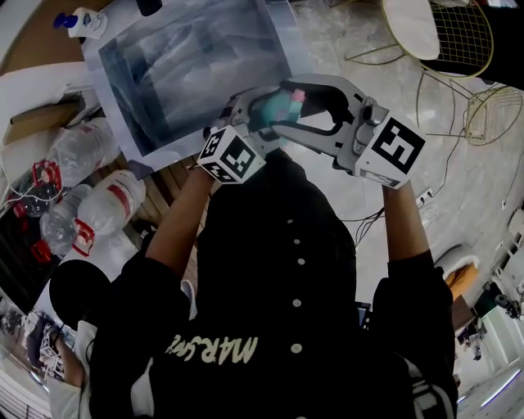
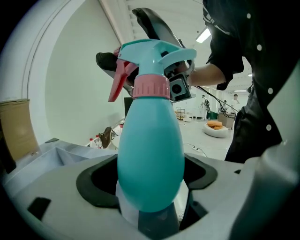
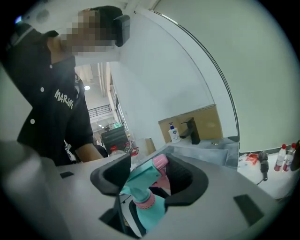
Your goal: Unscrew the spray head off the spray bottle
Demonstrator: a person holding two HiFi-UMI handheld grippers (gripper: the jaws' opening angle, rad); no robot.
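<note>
A teal spray bottle (image 2: 150, 159) is held in the air between both grippers, above the sink. My left gripper (image 2: 150, 180) is shut on the bottle's rounded body, its head end pointing away from me. The spray head (image 2: 157, 54) is teal, with a pink collar (image 2: 151, 87) and a pink trigger (image 2: 119, 82). My right gripper (image 3: 150, 180) is shut on that spray head (image 3: 143, 180), its black pads on either side; the pink nozzle (image 3: 160, 162) pokes out past them. In the head view the left gripper (image 1: 246, 123) and right gripper (image 1: 304, 102) meet around the bottle (image 1: 274, 106).
A steel sink (image 1: 196, 65) lies below the grippers, with a soap dispenser (image 1: 82, 20) at its corner and a black tap (image 3: 192, 130) nearby. Clear plastic bottles (image 1: 90, 213) lie at the left. A wire chair (image 1: 467, 33) stands at the upper right.
</note>
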